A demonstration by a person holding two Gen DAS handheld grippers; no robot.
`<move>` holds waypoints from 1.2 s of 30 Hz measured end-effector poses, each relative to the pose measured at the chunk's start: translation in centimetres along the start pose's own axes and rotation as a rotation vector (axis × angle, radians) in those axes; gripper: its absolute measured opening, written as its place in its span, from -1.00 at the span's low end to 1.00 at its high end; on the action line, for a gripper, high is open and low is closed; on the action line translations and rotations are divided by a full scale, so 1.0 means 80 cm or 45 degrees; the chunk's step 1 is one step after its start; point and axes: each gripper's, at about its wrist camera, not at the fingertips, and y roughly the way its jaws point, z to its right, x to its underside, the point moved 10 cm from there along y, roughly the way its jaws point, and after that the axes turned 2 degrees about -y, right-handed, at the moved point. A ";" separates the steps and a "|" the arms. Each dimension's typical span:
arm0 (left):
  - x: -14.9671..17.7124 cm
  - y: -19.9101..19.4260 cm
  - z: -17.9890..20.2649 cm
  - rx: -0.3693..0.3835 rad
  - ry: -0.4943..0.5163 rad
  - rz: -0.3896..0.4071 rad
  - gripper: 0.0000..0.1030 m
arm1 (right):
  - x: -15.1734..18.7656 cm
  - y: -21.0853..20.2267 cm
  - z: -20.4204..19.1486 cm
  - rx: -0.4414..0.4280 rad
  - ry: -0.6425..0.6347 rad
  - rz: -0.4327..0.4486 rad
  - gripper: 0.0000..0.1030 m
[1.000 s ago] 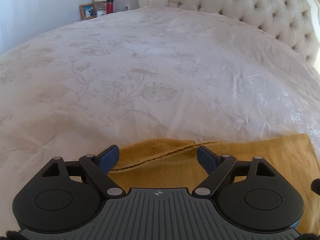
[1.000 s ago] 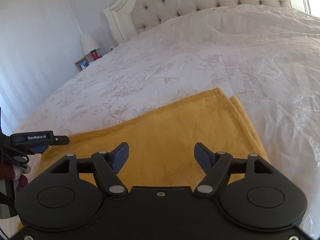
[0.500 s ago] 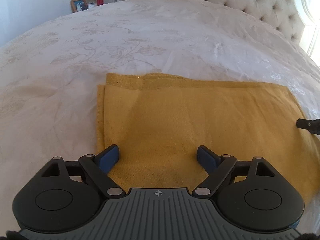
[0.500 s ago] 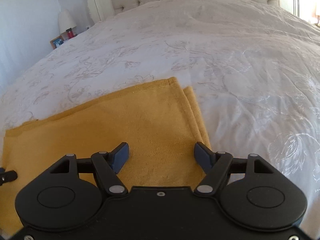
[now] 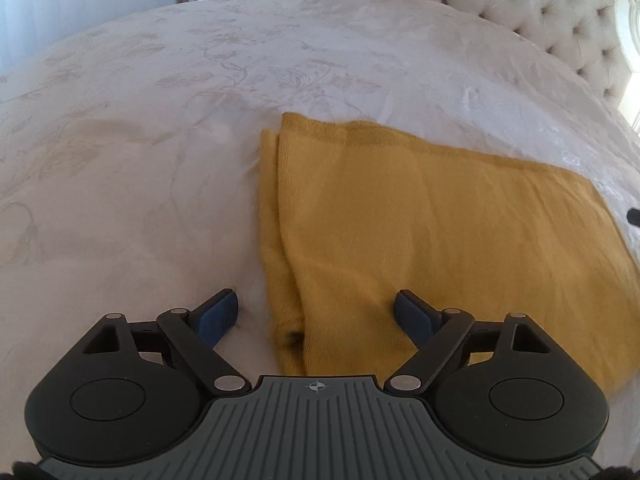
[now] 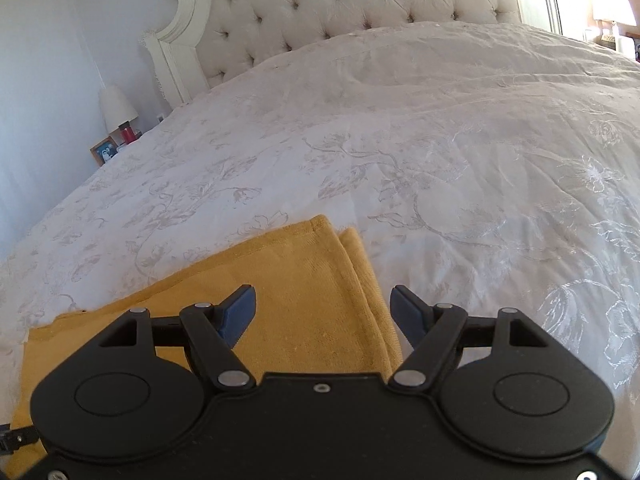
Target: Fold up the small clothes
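A mustard-yellow knit cloth (image 5: 432, 232) lies flat on the white bedspread (image 5: 160, 140), folded into two layers whose edges are offset. My left gripper (image 5: 316, 314) is open and empty, straddling the cloth's near left corner, one finger over the bedspread, the other over the cloth. In the right wrist view the same cloth (image 6: 280, 296) shows its right end. My right gripper (image 6: 324, 312) is open and empty, straddling the cloth's right edge. A tip of the right gripper (image 5: 634, 216) shows at the left view's right border.
A tufted cream headboard (image 6: 340, 12) stands at the bed's far end. A nightstand beside it holds a lamp (image 6: 118, 106), a red tumbler (image 6: 129, 133) and a photo frame (image 6: 104, 151). The embroidered bedspread (image 6: 480, 160) stretches wide around the cloth.
Both grippers stayed open. The left gripper pulled back and shifted left to the cloth's left corner. The right gripper shifted right to the cloth's right edge and tilted up toward the headboard.
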 end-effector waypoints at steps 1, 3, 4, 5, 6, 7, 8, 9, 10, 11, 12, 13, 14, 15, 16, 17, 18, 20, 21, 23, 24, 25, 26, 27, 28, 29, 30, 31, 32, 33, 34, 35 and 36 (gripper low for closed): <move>0.009 -0.006 0.000 -0.011 0.018 -0.009 0.67 | 0.000 -0.001 -0.003 -0.007 -0.007 0.001 0.48; 0.025 -0.017 0.002 -0.036 0.076 -0.015 0.69 | 0.001 -0.002 -0.010 -0.017 -0.025 0.001 0.48; 0.033 -0.022 0.004 -0.045 0.093 -0.014 0.71 | 0.001 -0.002 -0.013 -0.021 -0.034 0.000 0.48; 0.039 -0.028 0.004 -0.045 0.085 -0.011 0.74 | 0.002 -0.002 -0.016 -0.025 -0.044 0.000 0.49; 0.046 -0.034 0.002 -0.037 0.056 -0.003 0.76 | 0.002 -0.002 -0.017 -0.024 -0.050 0.001 0.49; 0.052 -0.038 0.000 -0.029 0.031 0.007 0.77 | 0.002 -0.002 -0.018 -0.024 -0.053 0.000 0.48; 0.057 -0.043 -0.003 -0.026 0.019 0.023 0.77 | 0.003 -0.002 -0.020 -0.030 -0.055 -0.002 0.49; 0.060 -0.046 -0.005 -0.028 0.011 0.039 0.77 | 0.004 -0.002 -0.023 -0.039 -0.062 -0.005 0.49; 0.064 -0.050 -0.008 -0.028 -0.001 0.059 0.77 | 0.004 -0.004 -0.026 -0.045 -0.072 -0.005 0.49; 0.066 -0.054 -0.009 -0.026 -0.018 0.082 0.77 | 0.005 -0.004 -0.030 -0.051 -0.088 -0.005 0.49; 0.067 -0.057 -0.011 -0.019 -0.048 0.119 0.77 | 0.007 -0.004 -0.036 -0.059 -0.109 -0.003 0.49; 0.069 -0.061 -0.014 -0.006 -0.079 0.164 0.77 | 0.008 -0.004 -0.042 -0.068 -0.124 -0.002 0.50; 0.072 -0.063 -0.017 0.010 -0.108 0.214 0.77 | 0.011 -0.003 -0.047 -0.078 -0.136 -0.006 0.50; 0.076 -0.065 -0.021 0.019 -0.142 0.269 0.76 | 0.013 -0.002 -0.053 -0.090 -0.147 -0.011 0.50; 0.078 -0.067 -0.024 0.026 -0.173 0.314 0.76 | 0.016 -0.001 -0.058 -0.100 -0.165 -0.015 0.50; 0.078 -0.069 -0.027 0.028 -0.200 0.336 0.76 | 0.019 -0.001 -0.064 -0.105 -0.187 -0.016 0.50; 0.076 -0.070 -0.030 0.023 -0.224 0.346 0.76 | 0.021 -0.002 -0.072 -0.113 -0.218 -0.014 0.50; 0.073 -0.068 -0.030 0.037 -0.234 0.348 0.76 | 0.026 -0.003 -0.085 -0.134 -0.260 -0.006 0.50; 0.071 -0.067 -0.030 0.037 -0.232 0.347 0.76 | 0.030 -0.004 -0.094 -0.146 -0.283 -0.006 0.50; 0.070 -0.066 -0.027 0.016 -0.205 0.343 0.77 | 0.043 -0.002 -0.111 -0.162 -0.333 -0.034 0.50; 0.070 -0.065 -0.025 0.001 -0.187 0.339 0.78 | 0.053 -0.002 -0.122 -0.178 -0.371 -0.054 0.50; 0.071 -0.065 -0.023 -0.008 -0.174 0.336 0.79 | 0.064 -0.001 -0.132 -0.188 -0.408 -0.080 0.50; 0.071 -0.064 -0.022 -0.015 -0.165 0.333 0.80 | 0.078 0.000 -0.141 -0.191 -0.449 -0.118 0.50; 0.073 -0.064 -0.022 -0.016 -0.161 0.333 0.80 | 0.090 0.001 -0.146 -0.186 -0.484 -0.150 0.51; 0.074 -0.064 -0.023 -0.013 -0.163 0.334 0.80 | 0.102 -0.001 -0.151 -0.171 -0.528 -0.176 0.55; 0.075 -0.065 -0.024 -0.009 -0.166 0.336 0.80 | 0.112 -0.004 -0.154 -0.154 -0.567 -0.193 0.58; 0.075 -0.065 -0.025 -0.004 -0.169 0.339 0.80 | 0.122 -0.009 -0.155 -0.140 -0.608 -0.212 0.59; 0.076 -0.064 -0.025 -0.001 -0.172 0.341 0.80 | 0.128 -0.014 -0.154 -0.132 -0.630 -0.229 0.59; 0.076 -0.064 -0.025 0.000 -0.172 0.341 0.80 | 0.134 -0.020 -0.151 -0.130 -0.637 -0.251 0.59; 0.076 -0.065 -0.025 -0.001 -0.172 0.341 0.80 | 0.138 -0.025 -0.147 -0.134 -0.628 -0.273 0.59; 0.076 -0.064 -0.025 -0.002 -0.170 0.341 0.80 | 0.141 -0.031 -0.143 -0.136 -0.615 -0.291 0.59; 0.077 -0.064 -0.025 -0.003 -0.169 0.341 0.80 | 0.143 -0.036 -0.139 -0.136 -0.606 -0.306 0.59; 0.077 -0.065 -0.024 -0.003 -0.168 0.341 0.80 | 0.146 -0.041 -0.136 -0.137 -0.604 -0.318 0.59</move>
